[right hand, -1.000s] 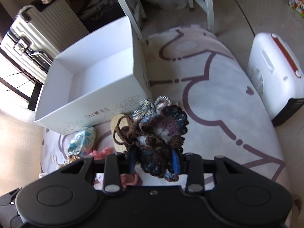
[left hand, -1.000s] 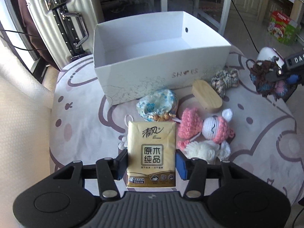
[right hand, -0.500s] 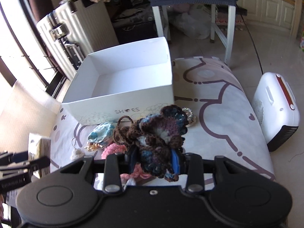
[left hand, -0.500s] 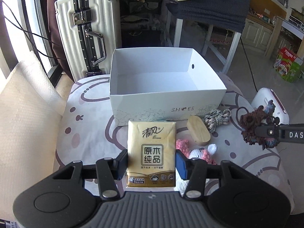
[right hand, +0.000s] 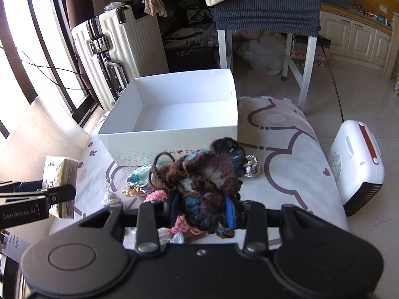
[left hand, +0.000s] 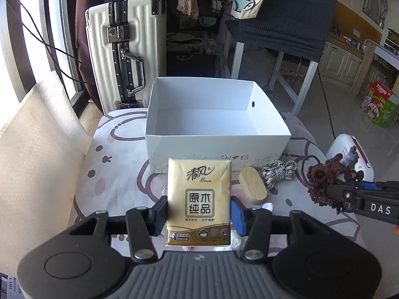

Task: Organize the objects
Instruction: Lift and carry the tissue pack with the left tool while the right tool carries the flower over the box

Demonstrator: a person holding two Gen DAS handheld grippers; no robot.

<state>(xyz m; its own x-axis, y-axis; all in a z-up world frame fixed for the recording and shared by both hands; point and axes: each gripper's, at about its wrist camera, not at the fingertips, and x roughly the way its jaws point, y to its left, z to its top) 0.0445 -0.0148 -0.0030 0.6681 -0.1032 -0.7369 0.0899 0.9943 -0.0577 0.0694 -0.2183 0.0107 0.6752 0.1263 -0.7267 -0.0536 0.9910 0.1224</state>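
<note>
My left gripper [left hand: 198, 210] is shut on a gold tissue pack [left hand: 198, 199] and holds it upright above the cushion, in front of the empty white shoe box [left hand: 217, 147]. The pack also shows in the right wrist view [right hand: 61, 174]. My right gripper [right hand: 200, 209] is shut on a brown and blue crochet flower [right hand: 207, 177], held above the cushion to the right of the box [right hand: 174, 139]. The flower also shows in the left wrist view [left hand: 329, 177]. On the cushion lie a wooden oval [left hand: 252, 185], a grey cord bundle [left hand: 279, 173], a blue pouch [right hand: 139, 179] and a pink knitted doll [right hand: 155, 195].
The patterned cushion [left hand: 112, 174] carries everything. A white suitcase [left hand: 122, 49] stands behind the box on the left. A white heater [right hand: 356, 164] stands on the floor to the right. A table with white legs [right hand: 266, 25] is behind.
Both grippers have risen and pulled back from the cushion with their objects still held. The box now looks farther away and more of the room shows.
</note>
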